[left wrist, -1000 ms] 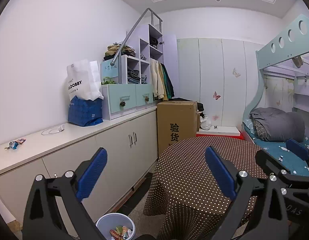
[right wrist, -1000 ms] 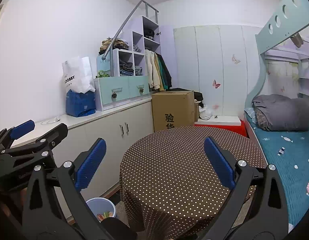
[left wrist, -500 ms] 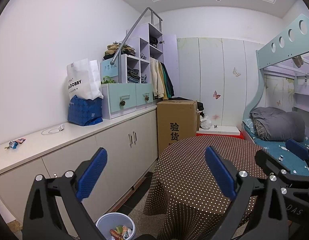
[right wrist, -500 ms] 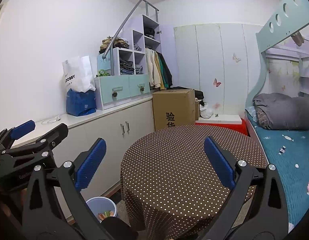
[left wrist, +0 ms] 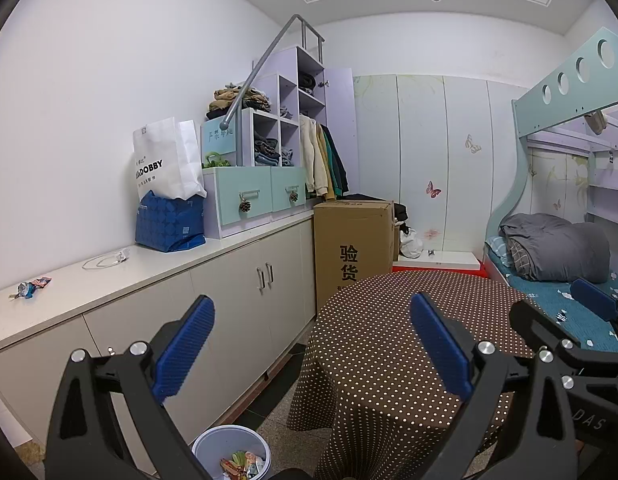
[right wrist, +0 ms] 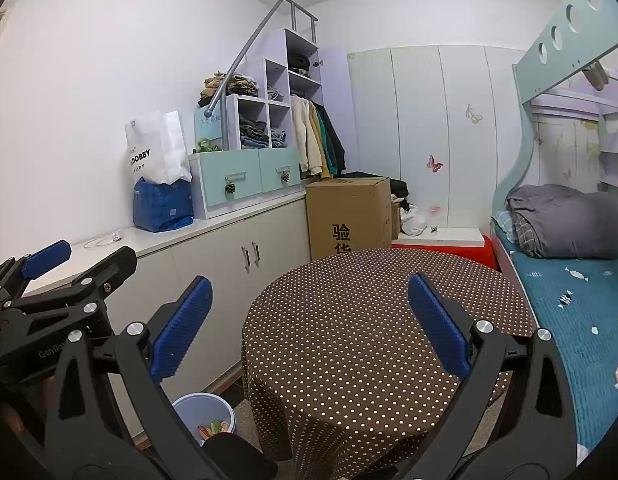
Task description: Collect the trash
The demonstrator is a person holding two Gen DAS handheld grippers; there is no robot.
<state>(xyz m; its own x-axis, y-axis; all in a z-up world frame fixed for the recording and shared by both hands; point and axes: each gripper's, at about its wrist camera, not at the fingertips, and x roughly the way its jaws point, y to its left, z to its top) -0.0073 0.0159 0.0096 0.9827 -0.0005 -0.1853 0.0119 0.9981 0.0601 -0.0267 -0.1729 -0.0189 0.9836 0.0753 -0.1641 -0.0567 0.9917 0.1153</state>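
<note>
Little has moved over the last second: both views have drifted only slightly, and both grippers stay released with nothing between their pads. From the left wrist, the left gripper (left wrist: 311,344) hangs with its 2 blue pads spread wide, over the near edge of the dotted table (left wrist: 393,320), which lies straight ahead and a little to its right. Below and just left of that gripper stands the bin (left wrist: 213,446) on the floor, beside the table's cloth and against the cabinet (left wrist: 229,292); colourful wrappers lie inside it. Far off to the gripper's left, on the counter (left wrist: 109,276), rests a small wrapper (left wrist: 31,286), well apart from a white cable (left wrist: 105,260) and a blue bag (left wrist: 169,224) further along. The right gripper (right wrist: 309,320) is likewise spread open, facing the table (right wrist: 369,300) head on, with the bin (right wrist: 189,408) low to its left and the bed (right wrist: 581,300) to its right, where 3 or more candy shapes show on the blue cover; whether they are print or loose pieces I cannot tell. A box (right wrist: 349,212) stands beyond the table.
</note>
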